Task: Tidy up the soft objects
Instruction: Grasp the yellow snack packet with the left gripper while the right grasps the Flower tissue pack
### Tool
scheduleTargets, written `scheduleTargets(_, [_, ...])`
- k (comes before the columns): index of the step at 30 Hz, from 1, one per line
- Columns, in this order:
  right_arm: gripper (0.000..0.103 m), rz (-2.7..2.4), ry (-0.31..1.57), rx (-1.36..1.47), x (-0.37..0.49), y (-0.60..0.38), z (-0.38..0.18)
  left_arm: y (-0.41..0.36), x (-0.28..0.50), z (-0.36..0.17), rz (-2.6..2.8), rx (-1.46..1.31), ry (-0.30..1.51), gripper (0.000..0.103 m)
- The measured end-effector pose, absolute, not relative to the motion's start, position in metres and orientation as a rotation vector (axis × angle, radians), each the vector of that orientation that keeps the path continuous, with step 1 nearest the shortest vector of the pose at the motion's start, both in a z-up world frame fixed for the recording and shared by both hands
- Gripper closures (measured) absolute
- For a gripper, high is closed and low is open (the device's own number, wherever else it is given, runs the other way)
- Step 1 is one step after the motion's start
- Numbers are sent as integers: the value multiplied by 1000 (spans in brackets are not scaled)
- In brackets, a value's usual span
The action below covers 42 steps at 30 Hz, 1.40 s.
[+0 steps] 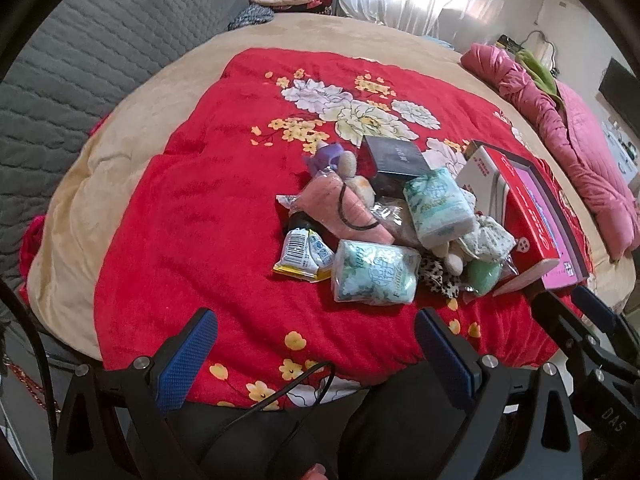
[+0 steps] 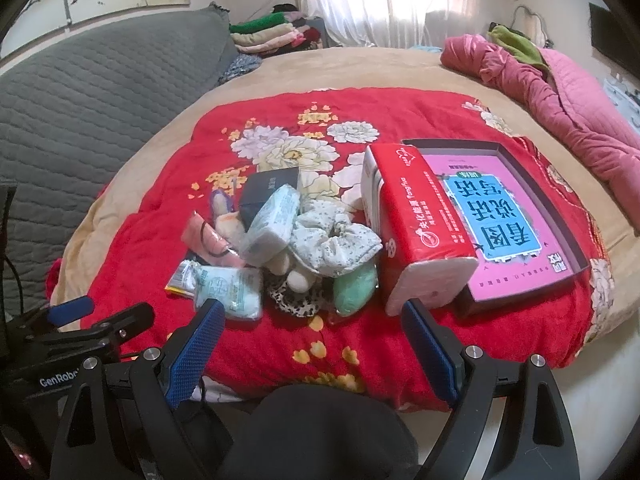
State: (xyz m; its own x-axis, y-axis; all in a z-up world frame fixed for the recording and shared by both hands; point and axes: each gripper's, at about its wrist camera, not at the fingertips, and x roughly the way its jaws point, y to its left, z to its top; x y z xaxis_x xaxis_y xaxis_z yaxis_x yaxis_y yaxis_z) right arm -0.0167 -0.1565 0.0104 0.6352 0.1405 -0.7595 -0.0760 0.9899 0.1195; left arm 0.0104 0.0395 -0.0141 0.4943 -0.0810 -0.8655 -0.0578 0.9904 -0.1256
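A heap of soft things (image 2: 280,248) lies on a red flowered blanket (image 1: 192,216), just left of a red tissue pack (image 2: 416,220): two wrapped pale blue tissue packets, a floral cloth scrunchie (image 2: 336,240), a green sponge (image 2: 354,286), a pink pouch (image 1: 348,208). The left gripper (image 1: 316,344) and right gripper (image 2: 310,330) hover near the heap, jaws spread, holding nothing. Only the right view shows fully the open box (image 2: 516,216) beyond the tissue pack, with its pink and blue printed card.

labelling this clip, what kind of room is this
Most likely a bedroom: a bed with a red floral blanket, folded clothes stacked by the curtained window, and a pink quilt bunched at the bed's edge.
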Motion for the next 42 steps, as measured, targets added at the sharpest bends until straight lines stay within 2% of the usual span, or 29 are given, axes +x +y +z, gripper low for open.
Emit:
scheduleTargets(8, [12, 124, 889, 22, 2, -148, 2, 79, 47, -30, -29, -325, 1108, 4])
scheduleTargets(20, [12, 138, 910, -47, 34, -135, -11, 87, 83, -76, -34, -268, 1203, 5])
scheduleTargets(24, [12, 155, 910, -61, 48, -126, -12, 83, 104, -83, -17, -230, 1207, 13])
scheduleTargets(32, [12, 155, 914, -125, 75, -105, -16, 76, 126, -107, -42, -253, 1269, 17])
scheduleTargets(42, [13, 141, 899, -391, 85, -61, -39, 77, 134, -116, -43, -242, 1259, 29])
